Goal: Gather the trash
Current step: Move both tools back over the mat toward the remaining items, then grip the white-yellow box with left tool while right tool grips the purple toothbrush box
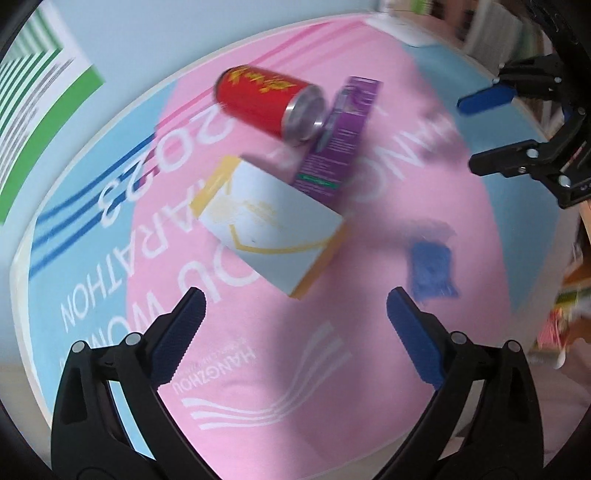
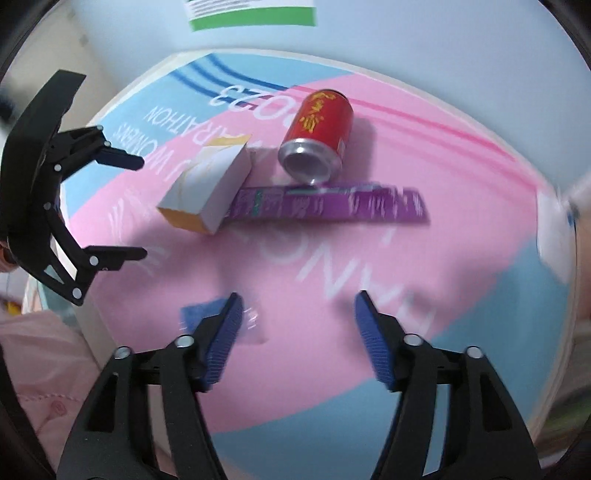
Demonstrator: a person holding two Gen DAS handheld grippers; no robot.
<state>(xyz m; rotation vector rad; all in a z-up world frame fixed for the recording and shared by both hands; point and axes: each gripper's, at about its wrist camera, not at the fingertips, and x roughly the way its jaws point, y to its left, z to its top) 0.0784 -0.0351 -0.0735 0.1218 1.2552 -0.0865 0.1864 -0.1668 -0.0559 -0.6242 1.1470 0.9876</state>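
A red drink can (image 1: 267, 99) (image 2: 319, 133) lies on its side on the pink and blue cloth (image 1: 369, 258). A long purple box (image 1: 338, 140) (image 2: 328, 205) rests against its open end. A white and yellow box (image 1: 269, 225) (image 2: 208, 184) lies beside both. A small blue packet (image 1: 430, 273) (image 2: 195, 314) lies apart from them on the pink area, blurred. My left gripper (image 1: 295, 299) (image 2: 144, 207) hangs open above the cloth near the white box, holding nothing. My right gripper (image 2: 298, 295) (image 1: 467, 133) is also open and empty, with the blue packet just beside its left finger.
The cloth covers a round table whose pale rim (image 2: 122, 99) shows at the back. A green and white poster (image 1: 55, 92) (image 2: 251, 14) hangs on the wall behind. A blurred white object (image 2: 554, 236) sits at the right edge. A pink sleeve (image 2: 37, 350) shows at the lower left.
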